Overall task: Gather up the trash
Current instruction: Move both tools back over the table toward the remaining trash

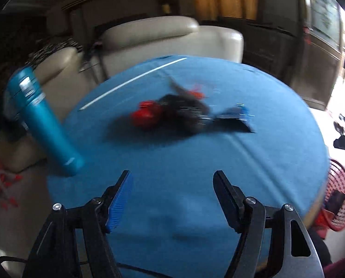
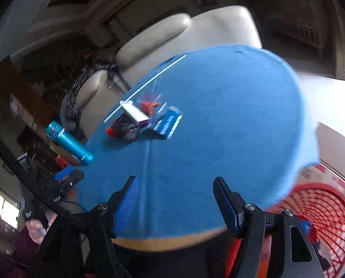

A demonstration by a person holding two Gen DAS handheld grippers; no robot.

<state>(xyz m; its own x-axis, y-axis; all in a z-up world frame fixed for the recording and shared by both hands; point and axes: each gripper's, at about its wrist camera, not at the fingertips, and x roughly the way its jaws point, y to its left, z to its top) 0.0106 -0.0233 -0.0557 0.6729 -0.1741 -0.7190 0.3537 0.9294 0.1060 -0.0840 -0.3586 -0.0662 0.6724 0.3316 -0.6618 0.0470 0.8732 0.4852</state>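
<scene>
A blurred heap of trash (image 1: 181, 113) lies mid-table on the blue cloth (image 1: 195, 173): red, black and blue wrappers. In the right wrist view the heap (image 2: 144, 118) shows a white box (image 2: 134, 112), a blue packet (image 2: 167, 125) and red scraps (image 2: 113, 131). My left gripper (image 1: 172, 185) is open and empty, hovering over the near part of the table. My right gripper (image 2: 174, 190) is open and empty above the table's near edge. A red mesh basket (image 2: 320, 222) sits low at the right, beside the table; it also shows in the left wrist view (image 1: 339, 197).
A teal bottle (image 1: 42, 120) stands at the table's left edge, also in the right wrist view (image 2: 68, 142). A beige armchair (image 1: 167, 41) stands behind the table. My left gripper (image 2: 63, 180) shows at the lower left of the right wrist view.
</scene>
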